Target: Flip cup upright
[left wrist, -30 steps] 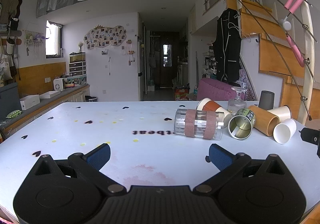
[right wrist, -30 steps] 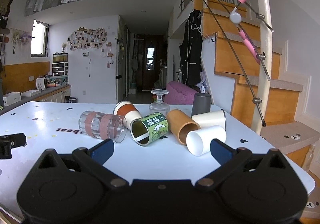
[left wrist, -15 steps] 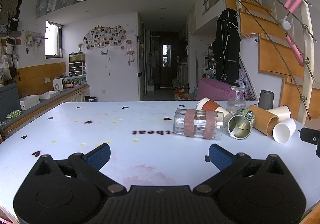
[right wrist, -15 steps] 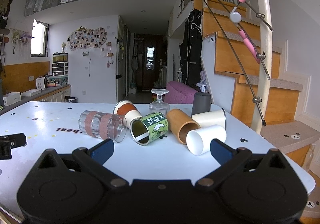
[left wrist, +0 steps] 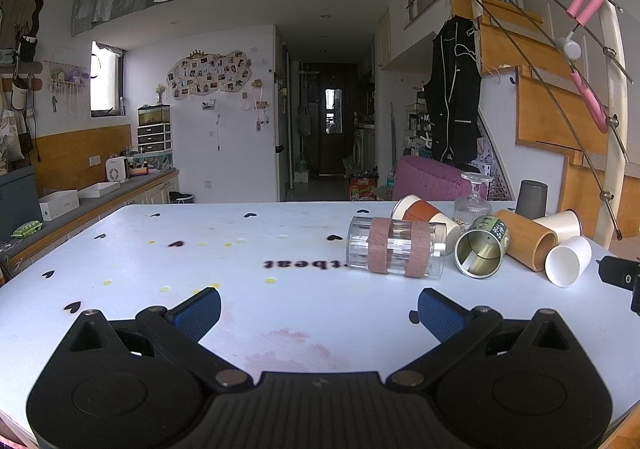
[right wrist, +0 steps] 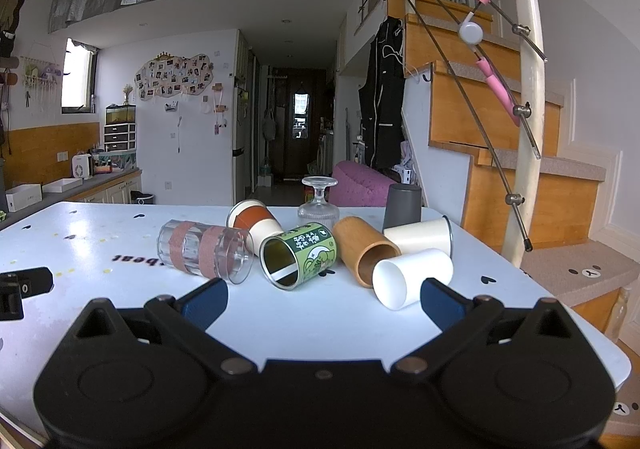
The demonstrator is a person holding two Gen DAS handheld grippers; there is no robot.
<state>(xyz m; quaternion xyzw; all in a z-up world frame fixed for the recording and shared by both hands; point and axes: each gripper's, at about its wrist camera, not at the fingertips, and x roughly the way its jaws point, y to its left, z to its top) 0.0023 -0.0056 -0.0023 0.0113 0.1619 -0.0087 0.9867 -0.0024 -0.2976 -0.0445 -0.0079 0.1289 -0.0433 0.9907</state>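
Observation:
Several cups lie on their sides on the white table: a clear glass with brown bands, an orange-and-white cup, a green tin, a bamboo cup, and two white cups. A glass goblet and a dark grey cup stand upside down behind them. My left gripper is open and empty, short of the clear glass. My right gripper is open and empty, just before the tin and near white cup.
The table's right edge drops off beside a wooden staircase with a white railing post. A kitchen counter runs along the left. The left gripper's body shows in the right wrist view.

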